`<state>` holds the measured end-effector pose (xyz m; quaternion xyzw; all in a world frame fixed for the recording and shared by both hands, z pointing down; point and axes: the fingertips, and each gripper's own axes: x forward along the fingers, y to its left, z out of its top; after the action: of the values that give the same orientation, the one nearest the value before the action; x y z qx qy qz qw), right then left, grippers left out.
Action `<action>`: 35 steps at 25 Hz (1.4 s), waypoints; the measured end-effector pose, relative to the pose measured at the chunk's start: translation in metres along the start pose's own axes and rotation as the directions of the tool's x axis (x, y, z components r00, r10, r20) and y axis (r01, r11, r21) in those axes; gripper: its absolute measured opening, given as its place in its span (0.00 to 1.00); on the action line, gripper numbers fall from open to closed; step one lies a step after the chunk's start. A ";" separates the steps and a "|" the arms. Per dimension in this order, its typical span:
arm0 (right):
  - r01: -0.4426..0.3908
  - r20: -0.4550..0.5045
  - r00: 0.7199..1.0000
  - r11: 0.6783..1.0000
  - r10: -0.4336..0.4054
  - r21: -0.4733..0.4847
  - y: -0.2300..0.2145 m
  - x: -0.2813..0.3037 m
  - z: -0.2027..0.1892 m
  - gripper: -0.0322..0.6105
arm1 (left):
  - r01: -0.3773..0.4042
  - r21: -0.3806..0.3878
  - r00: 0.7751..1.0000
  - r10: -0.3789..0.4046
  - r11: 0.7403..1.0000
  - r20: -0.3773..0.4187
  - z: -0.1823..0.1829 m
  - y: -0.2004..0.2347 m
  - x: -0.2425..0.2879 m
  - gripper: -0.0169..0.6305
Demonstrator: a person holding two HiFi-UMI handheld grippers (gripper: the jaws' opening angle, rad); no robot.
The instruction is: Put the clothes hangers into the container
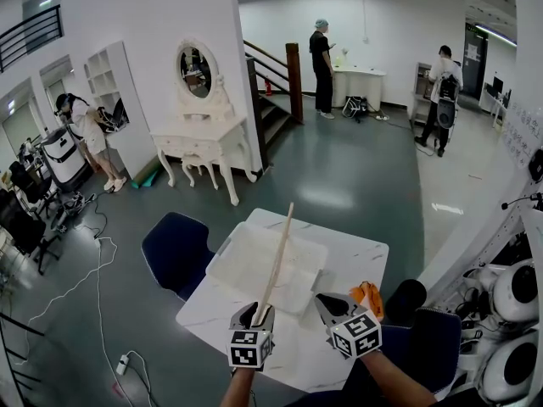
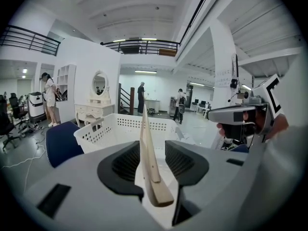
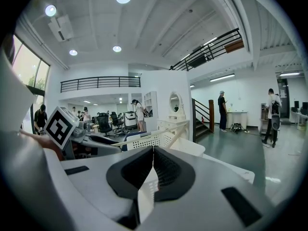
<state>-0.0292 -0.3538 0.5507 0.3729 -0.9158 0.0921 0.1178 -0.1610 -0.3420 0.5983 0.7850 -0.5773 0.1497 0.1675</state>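
1. Head view: the left tongs [image 1: 258, 311] are clenching a wooden hanger [image 1: 277, 259] by its lower end. The long arm is slanting up and away over the white basket [image 1: 224, 249]. The basket is sitting on the counter [image 1: 358, 258], and I am seeing nothing lying in it. The right tongs [image 1: 332, 305] are hovering just beside the left ones with nothing in them. Something orange [image 1: 366, 295] is lying near them; I cannot tell what it is.

2. Left gripper view: the hanger [image 2: 147, 143] is standing edge-on between the jaws, which are biting on its thick end with a gap showing on one side. The basket [image 2: 108, 130] is waiting right ahead, its perforated wall facing us. The grip is sitting far from the hanger's middle, so the wood may be pivoting or slipping as it is being lowered. The far tip may also be catching the rim and nudging the light basket along.

3. Right gripper view: the right tongs [image 3: 153, 154] are pressed together on nothing. Beyond them the hanger [image 3: 161, 134] is crossing above the basket [image 3: 142, 142]. The hanger is looking long against the basket, so if it is being let go too early it may be ending up bridging the rim or tipping out onto the counter.
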 end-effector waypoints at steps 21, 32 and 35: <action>0.046 0.003 0.999 0.999 -0.046 0.010 -0.002 -0.027 -0.006 0.08 | 0.098 0.018 0.995 -0.098 0.995 0.001 -0.003 -0.042 0.001 0.27; 0.072 0.004 0.997 0.997 -0.072 0.017 -0.006 -0.048 -0.010 0.08 | 0.097 0.040 0.995 -0.098 0.994 0.029 0.004 -0.058 -0.002 0.40; 0.079 0.004 0.997 0.997 -0.079 0.022 -0.008 -0.054 -0.013 0.08 | 0.104 0.046 0.993 -0.106 0.993 0.044 0.005 -0.063 -0.002 0.44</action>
<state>0.0155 -0.3205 0.5484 0.4102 -0.8995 0.0964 0.1153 -0.1013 -0.3249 0.5869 0.8212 -0.5354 0.1349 0.1444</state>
